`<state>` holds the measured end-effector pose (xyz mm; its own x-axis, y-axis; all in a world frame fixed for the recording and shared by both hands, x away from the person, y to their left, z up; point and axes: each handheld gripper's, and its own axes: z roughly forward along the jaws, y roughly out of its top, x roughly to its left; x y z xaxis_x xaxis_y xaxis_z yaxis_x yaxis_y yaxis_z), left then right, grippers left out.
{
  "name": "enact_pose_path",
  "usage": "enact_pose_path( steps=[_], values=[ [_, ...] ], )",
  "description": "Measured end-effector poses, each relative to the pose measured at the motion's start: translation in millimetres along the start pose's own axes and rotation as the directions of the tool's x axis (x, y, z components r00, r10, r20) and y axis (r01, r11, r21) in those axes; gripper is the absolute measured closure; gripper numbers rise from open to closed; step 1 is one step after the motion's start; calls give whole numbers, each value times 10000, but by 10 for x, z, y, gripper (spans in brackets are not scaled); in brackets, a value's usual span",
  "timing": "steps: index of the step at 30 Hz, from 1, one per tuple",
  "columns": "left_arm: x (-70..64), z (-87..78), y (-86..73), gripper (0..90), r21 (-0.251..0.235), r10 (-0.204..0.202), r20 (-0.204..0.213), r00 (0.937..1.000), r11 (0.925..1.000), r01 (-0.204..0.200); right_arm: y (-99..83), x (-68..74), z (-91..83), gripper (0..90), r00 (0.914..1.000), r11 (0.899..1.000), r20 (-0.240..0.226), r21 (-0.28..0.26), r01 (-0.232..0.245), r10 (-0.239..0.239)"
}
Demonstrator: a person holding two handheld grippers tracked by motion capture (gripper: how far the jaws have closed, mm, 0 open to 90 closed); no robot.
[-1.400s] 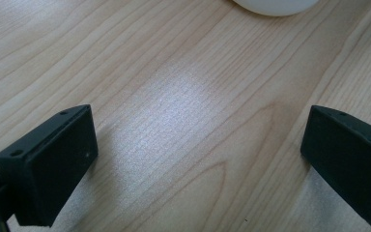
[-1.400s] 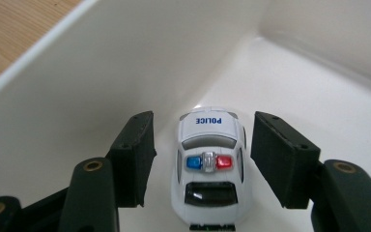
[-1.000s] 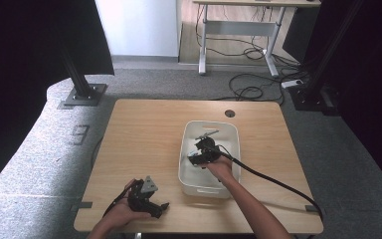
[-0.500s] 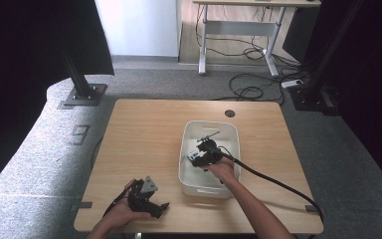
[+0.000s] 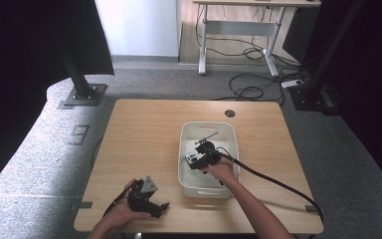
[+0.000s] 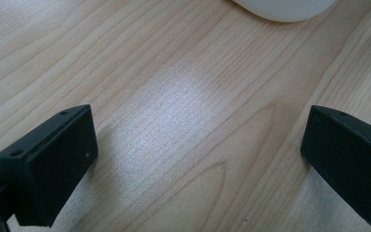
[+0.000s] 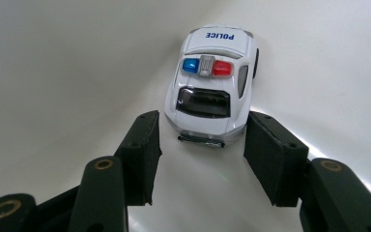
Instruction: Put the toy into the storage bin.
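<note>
Barely any motion: right tool (image 7: 200, 145) stays in bin (image 5: 186, 144), jaws apart flanking car (image 7: 212, 87) rear on bin floor. Left tool (image 6: 198, 159) open, over counter (image 5: 139, 129).

A high camera looks down on the whole table (image 5: 144, 129); each gripper camera sits close, sharing the white bin (image 5: 189, 144).
</note>
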<state>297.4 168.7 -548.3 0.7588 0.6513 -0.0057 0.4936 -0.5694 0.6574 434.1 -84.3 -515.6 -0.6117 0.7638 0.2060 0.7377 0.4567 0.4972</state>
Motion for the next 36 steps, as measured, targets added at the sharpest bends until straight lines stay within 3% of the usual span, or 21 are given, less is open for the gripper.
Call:
enact_pose_path(
  steps=[15, 27, 36],
  values=[
    [0, 0, 0, 0, -3, -2, 5, 10000, 10000, 2, 10, 13, -41, 463, 9995, 9989, -169, -407, 243, -250],
    [0, 0, 0, 0, -1, -2, 5, 10000, 10000, 2, 6, 15, -29, 444, 9994, 9990, -147, -331, 311, -316],
    [1, 0, 0, 0, -5, 2, 9, 10000, 10000, -2, 18, -20, -117, 404, 9997, 9957, 97, -894, 229, -221]
  ],
)
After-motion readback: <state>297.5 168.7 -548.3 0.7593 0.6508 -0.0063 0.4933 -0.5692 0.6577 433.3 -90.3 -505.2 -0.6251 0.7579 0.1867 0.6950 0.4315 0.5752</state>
